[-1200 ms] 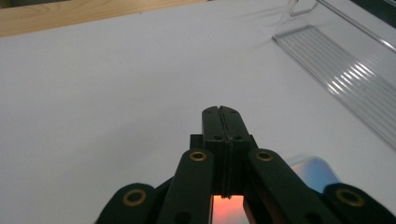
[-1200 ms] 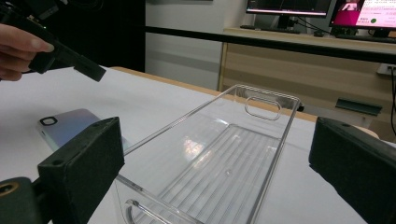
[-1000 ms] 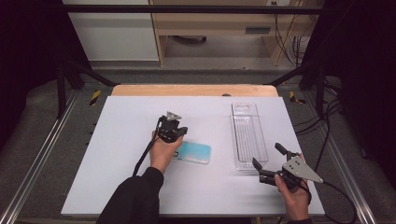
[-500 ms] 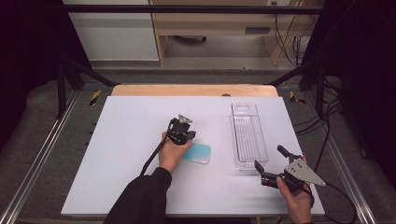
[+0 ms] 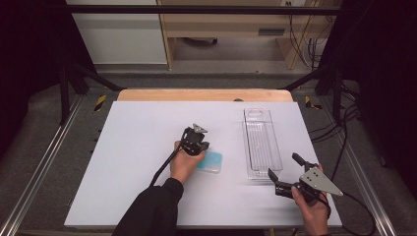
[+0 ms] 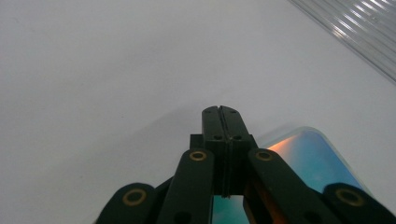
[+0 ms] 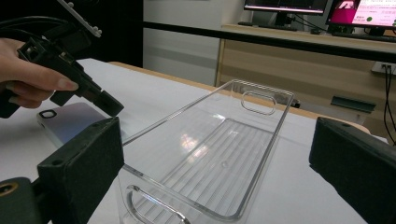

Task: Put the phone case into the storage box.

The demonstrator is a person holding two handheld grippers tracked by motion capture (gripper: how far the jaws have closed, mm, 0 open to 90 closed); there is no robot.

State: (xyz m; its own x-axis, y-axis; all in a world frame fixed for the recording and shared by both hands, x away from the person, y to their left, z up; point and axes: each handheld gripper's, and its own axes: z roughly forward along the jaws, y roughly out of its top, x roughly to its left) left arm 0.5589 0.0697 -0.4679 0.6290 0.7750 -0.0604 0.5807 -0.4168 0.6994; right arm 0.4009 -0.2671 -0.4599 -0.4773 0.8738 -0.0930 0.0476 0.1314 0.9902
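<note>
We see the phone case (image 5: 210, 162) on the tabletop (image 5: 142, 132), outside the tray (image 5: 262, 142); left claw (image 5: 202, 147) closed empty, right claw (image 5: 284, 172) wide open.

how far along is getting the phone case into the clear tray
Nothing looks done yet: the clear tray holds nothing and the phone case lies flat on the table beside it. In hand: the left gripper, jaws shut, is down at the case. The right gripper waits open at the tray's near end. Left: gripping, lifting, placing.
</note>
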